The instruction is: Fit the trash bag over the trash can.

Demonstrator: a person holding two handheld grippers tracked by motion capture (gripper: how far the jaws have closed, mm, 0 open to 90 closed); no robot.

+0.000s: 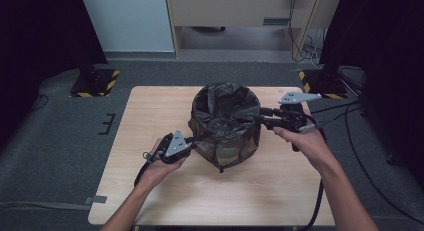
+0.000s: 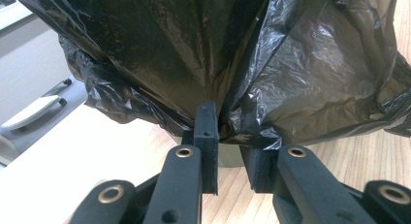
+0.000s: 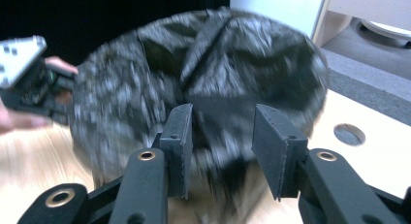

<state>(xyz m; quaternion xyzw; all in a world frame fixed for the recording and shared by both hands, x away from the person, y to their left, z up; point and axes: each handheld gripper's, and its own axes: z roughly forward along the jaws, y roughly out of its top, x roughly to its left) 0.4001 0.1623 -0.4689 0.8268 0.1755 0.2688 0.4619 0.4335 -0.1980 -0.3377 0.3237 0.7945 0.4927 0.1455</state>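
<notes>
Two forearms come in from the bottom edge of the high view, each hand carrying a claw toward a small bin lined with a black bag (image 1: 225, 123) at the middle of the worktop (image 1: 150, 191). The left claw (image 1: 186, 141) sits low against the bag's skirt on the bin's left side; the right claw (image 1: 260, 116) is up at rim height on the right, its tips at the bag's folded edge.

From the left gripper view, the left claw (image 2: 232, 136) has its jaws a narrow gap apart, with a crease of the bag (image 2: 203, 54) running down into that gap; whether the pads actually pinch the film I cannot tell.

From the right gripper view, blurred, the right claw (image 3: 220, 136) stands released, jaws well apart with nothing between them, the bag (image 3: 203, 64) just beyond.

Risk, as I judge it: the film is thin and slack. If the left claw pulls while the right is free, the liner could slide off the rim, tear at the crease, or tip the light bin sideways.
</notes>
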